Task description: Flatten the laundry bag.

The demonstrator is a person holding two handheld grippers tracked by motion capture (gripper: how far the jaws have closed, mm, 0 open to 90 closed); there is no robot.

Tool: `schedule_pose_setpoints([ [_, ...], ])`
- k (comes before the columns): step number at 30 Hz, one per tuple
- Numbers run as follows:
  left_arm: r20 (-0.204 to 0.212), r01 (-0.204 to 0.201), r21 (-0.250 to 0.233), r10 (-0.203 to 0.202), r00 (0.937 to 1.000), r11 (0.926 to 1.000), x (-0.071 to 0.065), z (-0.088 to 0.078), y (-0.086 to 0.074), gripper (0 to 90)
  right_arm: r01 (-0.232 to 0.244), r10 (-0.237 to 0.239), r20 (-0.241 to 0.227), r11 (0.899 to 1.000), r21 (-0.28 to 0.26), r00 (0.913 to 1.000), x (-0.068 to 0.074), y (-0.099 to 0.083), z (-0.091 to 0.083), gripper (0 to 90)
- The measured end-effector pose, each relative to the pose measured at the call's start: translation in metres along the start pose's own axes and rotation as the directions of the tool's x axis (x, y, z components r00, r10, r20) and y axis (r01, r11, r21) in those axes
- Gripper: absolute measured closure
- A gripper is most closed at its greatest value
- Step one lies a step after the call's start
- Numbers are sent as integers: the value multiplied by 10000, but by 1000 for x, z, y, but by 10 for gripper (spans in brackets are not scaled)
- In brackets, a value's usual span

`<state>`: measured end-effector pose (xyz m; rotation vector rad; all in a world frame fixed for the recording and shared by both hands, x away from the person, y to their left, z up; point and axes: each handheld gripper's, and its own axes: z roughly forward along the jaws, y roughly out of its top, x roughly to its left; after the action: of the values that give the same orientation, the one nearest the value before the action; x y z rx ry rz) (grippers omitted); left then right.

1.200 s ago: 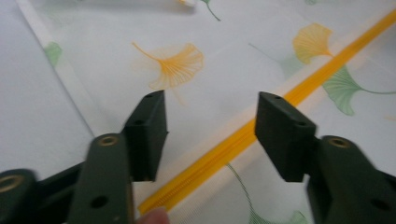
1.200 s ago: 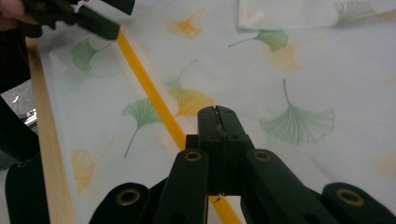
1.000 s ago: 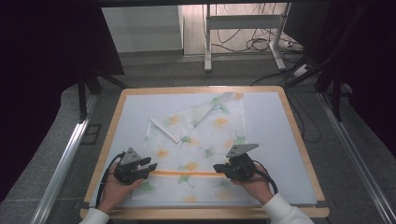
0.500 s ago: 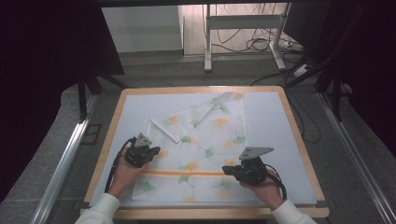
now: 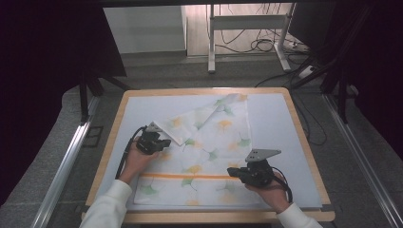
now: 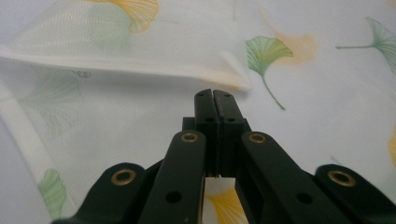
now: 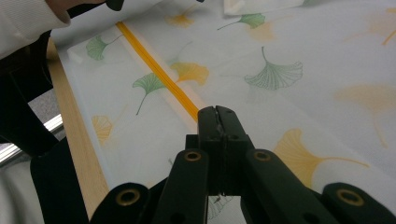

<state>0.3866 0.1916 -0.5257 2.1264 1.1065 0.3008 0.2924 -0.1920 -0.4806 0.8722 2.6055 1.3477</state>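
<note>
High view: white ginkgo-leaf printed cloth (image 5: 209, 156) lying on pale table mat (image 5: 275, 123), corner folded over. Left gripper view: left gripper (image 6: 214, 95) clenched, nothing visibly pinched, nearing the fold. Right gripper view: right gripper (image 7: 216, 112) clenched, resting by orange stripe (image 7: 159, 70)

High view: above near table (image 5: 304, 133) edge, facing forward-down, far. Gripper views: low, close along own jaws (both closed). Shared: leaf-print cloth (image 5: 214, 142) (image 6: 327, 116) (image 7: 289, 60).
</note>
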Motion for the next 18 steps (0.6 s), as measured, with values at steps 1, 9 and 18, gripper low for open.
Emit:
schedule_pose_setpoints([
  [1,20,52,61,-52,10000,10000,1,2,1,900,7,-7,10,10000,-13,10000,0,0,-1,893],
  [9,-34,-62,384,64,10000,9992,8,10,4,900,17,-17,19,10000,-86,10000,0,0,-3,892],
  [18,110,-76,760,68,9999,9971,12,12,7,900,9,-9,54,10000,-77,10000,0,0,-3,893],
])
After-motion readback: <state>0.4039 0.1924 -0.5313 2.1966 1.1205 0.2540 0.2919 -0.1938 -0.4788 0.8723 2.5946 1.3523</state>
